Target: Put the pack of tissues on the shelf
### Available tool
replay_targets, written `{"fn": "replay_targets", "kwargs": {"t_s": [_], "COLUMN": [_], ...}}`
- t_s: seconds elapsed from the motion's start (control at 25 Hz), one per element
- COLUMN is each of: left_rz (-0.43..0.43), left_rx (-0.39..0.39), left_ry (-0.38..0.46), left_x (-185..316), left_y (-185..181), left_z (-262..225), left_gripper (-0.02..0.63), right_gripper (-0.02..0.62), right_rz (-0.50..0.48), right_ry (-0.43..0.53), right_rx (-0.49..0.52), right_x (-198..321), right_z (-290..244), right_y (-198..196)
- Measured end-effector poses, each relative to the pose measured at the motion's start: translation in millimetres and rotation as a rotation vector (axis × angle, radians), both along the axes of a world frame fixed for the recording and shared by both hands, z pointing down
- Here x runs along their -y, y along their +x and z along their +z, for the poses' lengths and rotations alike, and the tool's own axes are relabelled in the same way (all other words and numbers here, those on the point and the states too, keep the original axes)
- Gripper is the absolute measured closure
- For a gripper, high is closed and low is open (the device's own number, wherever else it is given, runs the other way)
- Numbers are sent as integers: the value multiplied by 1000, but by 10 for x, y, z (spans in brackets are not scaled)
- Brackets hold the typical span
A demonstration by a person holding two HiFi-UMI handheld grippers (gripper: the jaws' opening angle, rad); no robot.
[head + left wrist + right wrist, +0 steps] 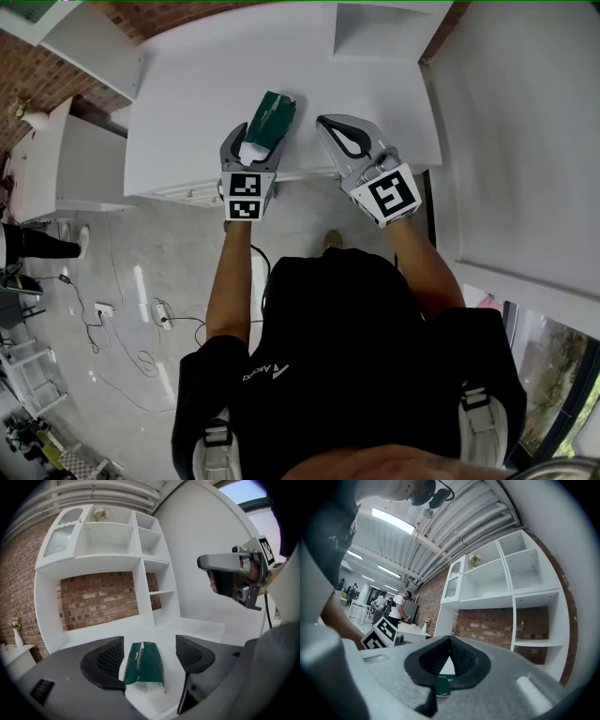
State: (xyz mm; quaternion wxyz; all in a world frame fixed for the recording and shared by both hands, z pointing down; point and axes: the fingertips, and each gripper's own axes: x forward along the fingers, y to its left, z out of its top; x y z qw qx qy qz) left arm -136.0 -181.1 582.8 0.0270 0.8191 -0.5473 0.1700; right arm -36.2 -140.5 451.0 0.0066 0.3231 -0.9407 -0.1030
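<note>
The pack of tissues (pixel 270 120), dark green with a white end, lies flat on the white shelf top (pixel 187 84) near its front edge. My left gripper (pixel 258 142) is open astride it, one finger on each side. In the left gripper view the pack (pixel 144 665) sits between the black pads (pixel 105 663); there is a gap at the right pad and the left pad is close to its edge. My right gripper (pixel 330 122) hovers just right of the pack, shut and empty. Its closed jaws (pixel 450 641) show a sliver of the pack (pixel 442 685) beneath them.
A white shelving unit (pixel 117 536) with open compartments and a brick back wall (pixel 98 597) rises behind the shelf top. A white wall panel (pixel 525 141) stands to the right. A low white side table (pixel 66 159) is at the left, with cables (pixel 122 328) on the floor. People (pixel 398 604) stand far off.
</note>
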Motion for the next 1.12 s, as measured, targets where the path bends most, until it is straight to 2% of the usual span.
{"fn": "replay_targets", "kwargs": {"t_s": [0.24,0.44,0.8,0.92,1.04,1.12], "left_rz": [6,27,30,36,20,10], "left_rx": [88,120,142,146,152,151], "left_ry": [-160,-286,-386,-411,-409,-399], "left_x": [257,355,518,525,522,528], "left_y": [-58,-121,-208,-202,-209,-213], "left_z": [491,893,1236,1319,1332,1319], "left_gripper": [195,148,137,141,255,289], "right_gripper": [594,594,594,594,594,594], "right_rz": [-7,19,49,55,64,70], "right_ry": [-29,-51,-87,-89,-93,-98], "right_rx": [6,-4,-25,-32,-34,-34], "right_x": [276,421,503,515,534,551], "right_z": [79,149,228,282,299,327], "right_y": [-5,-13,-93,-76,-46,-12]}}
